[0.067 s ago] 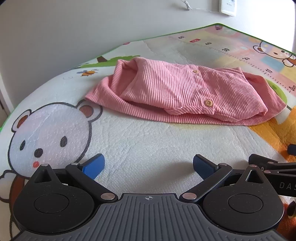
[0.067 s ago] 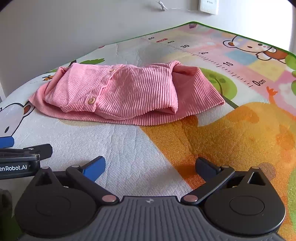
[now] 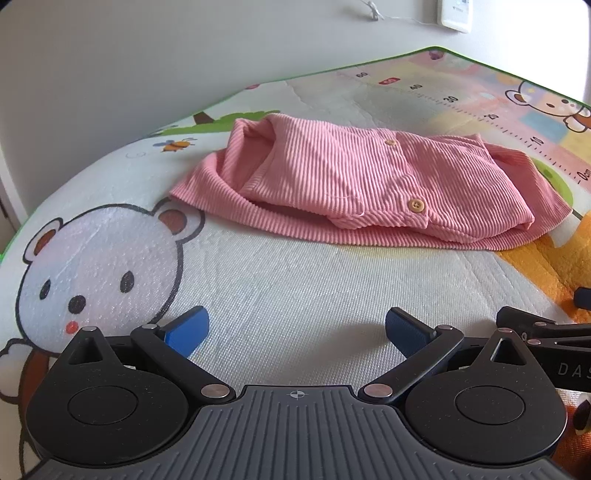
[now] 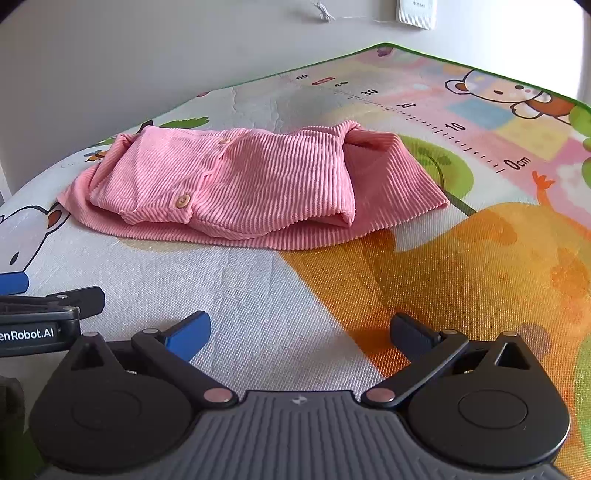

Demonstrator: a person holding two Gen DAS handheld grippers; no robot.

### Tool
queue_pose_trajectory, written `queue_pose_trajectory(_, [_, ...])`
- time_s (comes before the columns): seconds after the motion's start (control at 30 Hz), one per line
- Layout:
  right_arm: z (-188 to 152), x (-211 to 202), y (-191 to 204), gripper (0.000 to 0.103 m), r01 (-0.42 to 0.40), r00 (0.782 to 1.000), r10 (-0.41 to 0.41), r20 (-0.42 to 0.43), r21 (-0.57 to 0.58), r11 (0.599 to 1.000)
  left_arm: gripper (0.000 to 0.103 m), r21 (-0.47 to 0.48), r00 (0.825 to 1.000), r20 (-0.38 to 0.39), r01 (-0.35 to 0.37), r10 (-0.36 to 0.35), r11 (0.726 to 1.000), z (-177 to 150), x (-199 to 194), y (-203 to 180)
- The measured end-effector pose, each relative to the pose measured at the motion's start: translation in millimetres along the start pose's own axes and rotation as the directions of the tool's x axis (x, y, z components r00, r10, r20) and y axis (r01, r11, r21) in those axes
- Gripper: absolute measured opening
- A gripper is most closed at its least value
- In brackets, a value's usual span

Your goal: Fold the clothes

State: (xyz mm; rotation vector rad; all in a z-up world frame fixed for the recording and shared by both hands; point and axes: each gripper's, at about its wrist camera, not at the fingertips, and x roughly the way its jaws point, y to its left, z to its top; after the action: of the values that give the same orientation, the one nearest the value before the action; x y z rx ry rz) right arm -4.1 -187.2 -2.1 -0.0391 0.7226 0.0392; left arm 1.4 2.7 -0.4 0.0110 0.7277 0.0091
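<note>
A pink ribbed garment with tan buttons [image 3: 354,184] [image 4: 255,188] lies folded into a flat bundle on a cartoon-printed play mat [image 3: 295,295] [image 4: 443,266]. My left gripper [image 3: 297,330] hovers over the mat short of the garment's near hem, open wide, nothing between its blue pads. My right gripper [image 4: 299,332] is also open and empty, equally short of the garment and to the right of the left one. Part of the right tool shows at the right edge of the left wrist view, and the left tool at the left edge of the right wrist view.
A grey-white wall [image 3: 147,55] rises just behind the mat's green far edge. A white wall box [image 4: 415,13] and a thin cable [image 4: 323,11] hang on it. A bear print [image 3: 99,269] marks the mat at the left.
</note>
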Motion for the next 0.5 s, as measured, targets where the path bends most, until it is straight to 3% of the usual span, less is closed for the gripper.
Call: queue_pose_trajectory(0.5, [-6.0,-6.8,-0.5,0.103,-0.013,1.0,0.013,0.004,-0.024,1.0,0.103,-0.019,1.0,0.001,0.002,-0.002,1.0,-4.7,-1.9,1.3])
